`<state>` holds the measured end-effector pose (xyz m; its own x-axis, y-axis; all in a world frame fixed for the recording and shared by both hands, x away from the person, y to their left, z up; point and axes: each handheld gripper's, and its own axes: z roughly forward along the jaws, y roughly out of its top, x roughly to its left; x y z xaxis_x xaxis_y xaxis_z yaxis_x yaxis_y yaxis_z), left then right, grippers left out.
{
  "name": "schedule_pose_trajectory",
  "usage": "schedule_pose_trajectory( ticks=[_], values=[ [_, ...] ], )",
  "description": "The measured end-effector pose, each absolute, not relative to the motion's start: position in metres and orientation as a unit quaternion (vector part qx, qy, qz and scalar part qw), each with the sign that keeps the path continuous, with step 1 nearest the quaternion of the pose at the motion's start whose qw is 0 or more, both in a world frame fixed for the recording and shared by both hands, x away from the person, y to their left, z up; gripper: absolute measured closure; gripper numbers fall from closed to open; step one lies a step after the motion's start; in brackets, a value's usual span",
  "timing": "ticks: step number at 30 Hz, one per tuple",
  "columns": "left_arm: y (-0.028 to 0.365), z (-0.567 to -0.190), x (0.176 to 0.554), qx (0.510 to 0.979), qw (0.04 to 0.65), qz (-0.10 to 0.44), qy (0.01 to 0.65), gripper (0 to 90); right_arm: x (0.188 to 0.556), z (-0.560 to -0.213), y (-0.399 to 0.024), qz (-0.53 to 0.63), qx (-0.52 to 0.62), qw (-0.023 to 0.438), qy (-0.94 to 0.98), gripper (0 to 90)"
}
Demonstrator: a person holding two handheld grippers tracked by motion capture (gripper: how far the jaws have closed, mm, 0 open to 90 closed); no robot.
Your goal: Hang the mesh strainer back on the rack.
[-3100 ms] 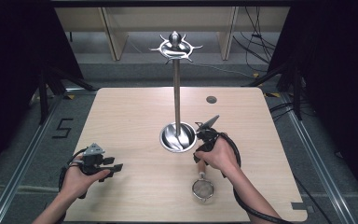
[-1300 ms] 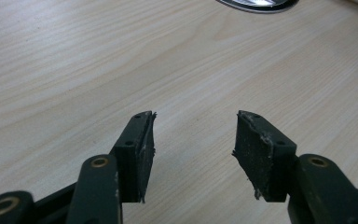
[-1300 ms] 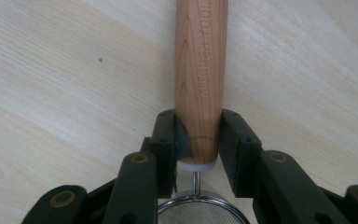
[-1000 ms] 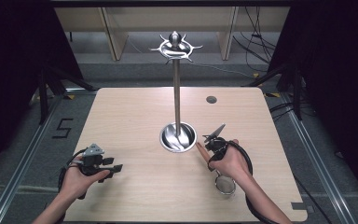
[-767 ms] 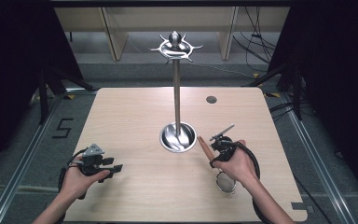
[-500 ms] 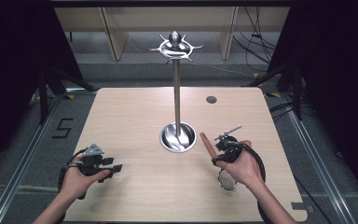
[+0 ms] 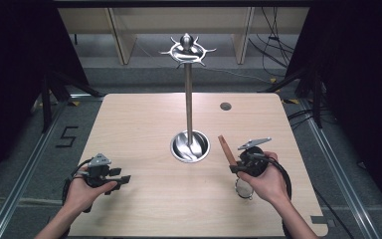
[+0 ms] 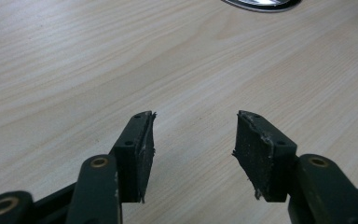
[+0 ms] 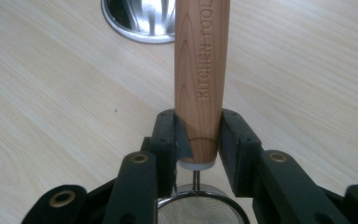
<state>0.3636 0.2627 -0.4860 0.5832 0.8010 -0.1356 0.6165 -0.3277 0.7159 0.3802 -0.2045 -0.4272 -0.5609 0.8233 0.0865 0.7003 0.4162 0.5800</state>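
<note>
A small mesh strainer with a wooden handle [image 9: 200, 74] marked "KITCHEN TOOL" is held in my right gripper [image 9: 198, 133], whose jaws are shut on the handle's lower end. Its metal mesh bowl [image 9: 200, 210] sits just under the jaws. In the high view the handle [image 7: 226, 151] points up and left from my right gripper [image 7: 239, 164], and the bowl [image 7: 243, 189] hangs below the hand. My left gripper [image 7: 122, 179] rests at the table's front left; its jaws [image 8: 193, 144] stand open over bare wood. A tall steel stand [image 7: 189, 94] with hooks on top rises from a round base [image 7: 190, 146] at the table's middle.
The light wooden table [image 7: 144, 124] has a small dark hole [image 7: 225, 106] at its back right. Dark frames and cables flank the table on both sides. The stand's base edge [image 8: 261, 3] lies ahead of the left gripper, and the base [image 9: 137, 18] is near the strainer handle.
My right gripper has moved right and away from the stand's base, turning the strainer so its handle points up-left and its bowl hangs toward the person. The left gripper has stayed still.
</note>
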Motion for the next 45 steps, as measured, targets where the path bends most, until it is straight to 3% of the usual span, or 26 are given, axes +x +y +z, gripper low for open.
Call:
schedule_pose_trajectory(
  ticks=[18,20,22,26,34,37,38,45],
  values=[
    [0.263,-0.486,0.363,0.804,0.381,0.119,0.44,46.0,0.376,-0.411,-0.21,0.367,0.438,0.169,0.803,69.3],
    [0.264,-0.486,0.363,0.805,0.379,0.12,0.441,45.9,0.375,-0.409,-0.21,0.376,0.449,0.156,0.796,69.3],
    [0.266,-0.484,0.364,0.815,0.369,0.119,0.43,45.9,0.376,-0.408,-0.212,0.381,0.434,0.174,0.798,69.3],
    [0.266,-0.485,0.363,0.812,0.372,0.12,0.433,45.7,0.374,-0.404,-0.209,0.398,0.455,0.158,0.781,69.3],
    [0.264,-0.486,0.363,0.805,0.376,0.12,0.442,45.7,0.374,-0.395,-0.21,0.415,0.455,0.162,0.771,69.3],
    [0.264,-0.486,0.364,0.806,0.377,0.118,0.44,45.7,0.376,-0.393,-0.213,0.414,0.436,0.186,0.777,69.3],
    [0.264,-0.486,0.364,0.806,0.374,0.121,0.442,45.7,0.374,-0.392,-0.21,0.417,0.455,0.161,0.77,69.3],
    [0.263,-0.487,0.363,0.805,0.379,0.117,0.441,45.7,0.376,-0.383,-0.21,0.435,0.448,0.177,0.761,69.3]
  ],
)
